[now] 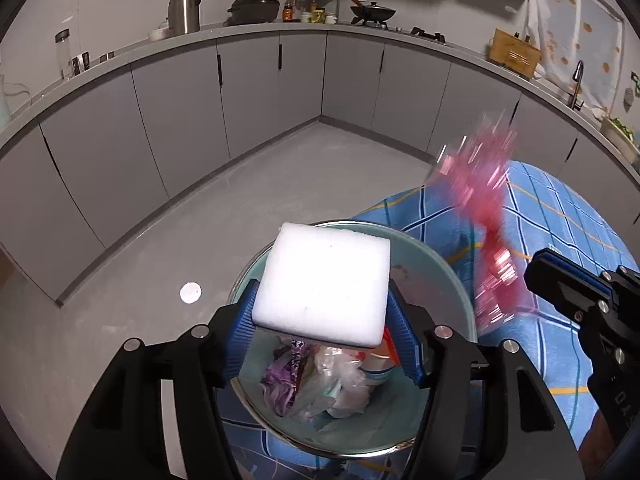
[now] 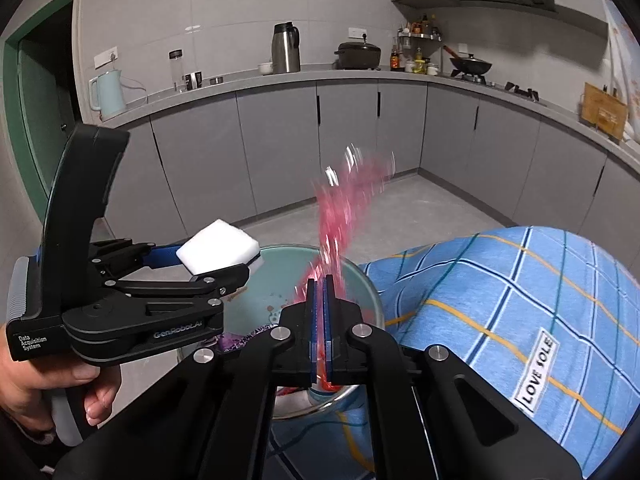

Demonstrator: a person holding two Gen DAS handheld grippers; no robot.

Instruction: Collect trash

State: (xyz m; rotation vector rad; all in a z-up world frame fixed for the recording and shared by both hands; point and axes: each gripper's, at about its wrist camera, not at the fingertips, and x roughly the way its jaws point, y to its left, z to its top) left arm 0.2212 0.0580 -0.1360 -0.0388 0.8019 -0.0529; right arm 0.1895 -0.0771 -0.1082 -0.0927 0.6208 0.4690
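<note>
**Both grippers loaded over the bin**

Left gripper (image 1: 322, 320) clamps a white foam block (image 1: 324, 284) between its blue pads, directly above the trash bin (image 1: 448, 264). Bin is round, teal-lined, metal rim; crumpled plastic and purple wrappers (image 1: 312, 380) sit in the bottom.

Right gripper (image 2: 320, 320): jaws nearly closed, pinching a red transparent wrapper (image 2: 344, 208) that sticks up above the bin's rim, motion-blurred.

Bin stands just beside a surface covered in blue checked cloth (image 2: 520, 300) with a "LOVE SOLE" label (image 2: 536, 372).

Room: kitchen, grey floor (image 1: 280, 184), grey L-shaped cabinets (image 1: 260, 84). Countertop holds a steel thermos (image 2: 285, 48), black pot (image 2: 358, 55), wok (image 2: 470, 65) on the stove, pale blue kettle (image 2: 107, 94). Small white disc (image 1: 190, 293) on the floor near the bin.
</note>
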